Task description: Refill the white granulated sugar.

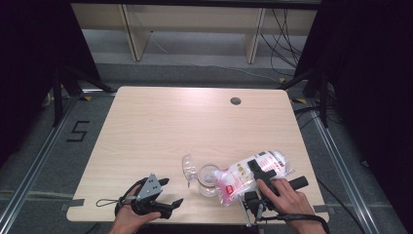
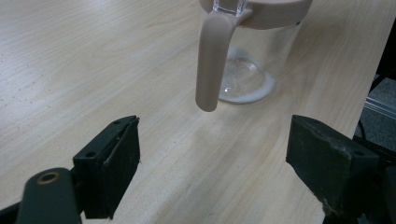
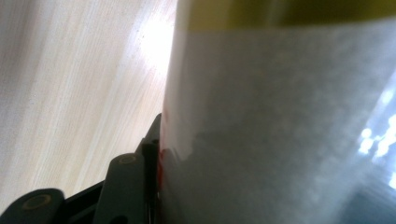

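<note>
The right tool pinches a clear bag of white grains and tips it over a glass jar. The jar is the landmark here. The bag lies just to the right of the jar, with its low corner at the jar's mouth. The jar's lid hangs open on the jar's left side. A little white stuff sits in the jar's bottom.

The left tool rests left of the jar with its jaws spread wide — it holds nothing.

To pour well, the bag's corner should stay right over the jar's mouth, and the tilt should be slow, so the grains do not spill.

The jar stands near the front edge of the worktop. Behind the jar there is lots of bare wood — good room to move. The bag's far end sits near the worktop's right edge, so a swing that way is risky.
</note>
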The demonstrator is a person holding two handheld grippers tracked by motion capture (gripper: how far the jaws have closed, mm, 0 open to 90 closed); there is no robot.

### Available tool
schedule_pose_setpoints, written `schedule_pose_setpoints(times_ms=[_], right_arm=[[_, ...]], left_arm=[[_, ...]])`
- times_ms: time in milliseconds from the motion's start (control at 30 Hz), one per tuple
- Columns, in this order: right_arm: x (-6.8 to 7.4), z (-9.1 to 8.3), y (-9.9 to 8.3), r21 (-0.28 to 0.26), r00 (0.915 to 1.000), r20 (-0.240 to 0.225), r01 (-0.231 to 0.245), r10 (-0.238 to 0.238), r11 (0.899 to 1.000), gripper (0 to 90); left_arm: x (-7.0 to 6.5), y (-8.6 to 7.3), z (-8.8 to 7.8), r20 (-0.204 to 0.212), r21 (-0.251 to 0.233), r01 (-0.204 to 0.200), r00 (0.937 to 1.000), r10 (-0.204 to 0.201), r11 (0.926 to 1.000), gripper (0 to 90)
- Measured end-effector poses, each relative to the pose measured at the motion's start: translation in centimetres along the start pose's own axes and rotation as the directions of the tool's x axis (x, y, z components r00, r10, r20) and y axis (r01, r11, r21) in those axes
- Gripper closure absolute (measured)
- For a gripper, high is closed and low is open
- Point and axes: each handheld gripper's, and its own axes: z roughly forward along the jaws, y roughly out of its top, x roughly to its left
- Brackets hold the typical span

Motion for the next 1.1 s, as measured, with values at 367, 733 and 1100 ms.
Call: schedule_pose_setpoints(times_ms=[367, 733, 1100], right_arm=[[-0.48, -0.03, 0.02, 0.001, 0.9998, 0.000, 0.021, -0.021, 1.000, 51.2], [-0.59, 0.06, 0.15, 0.000, 0.9998, 0.001, 0.022, -0.022, 1.000, 51.3], [-0.80, 0.14, 0.34, -0.006, 0.9995, 0.003, 0.032, -0.032, 0.999, 51.4]], left_arm=[[-0.10, -0.05, 0.13, -0.004, -0.017, 0.010, 0.9999, -0.010, 0.9998, 17.2], [-0.08, -0.03, 0.03, -0.010, -0.010, -0.007, 0.9999, 0.007, 0.9999, 17.2], [-0.10, 0.03, -0.03, -0.004, -0.009, -0.009, 1.0000, 0.009, 0.9999, 17.2]])
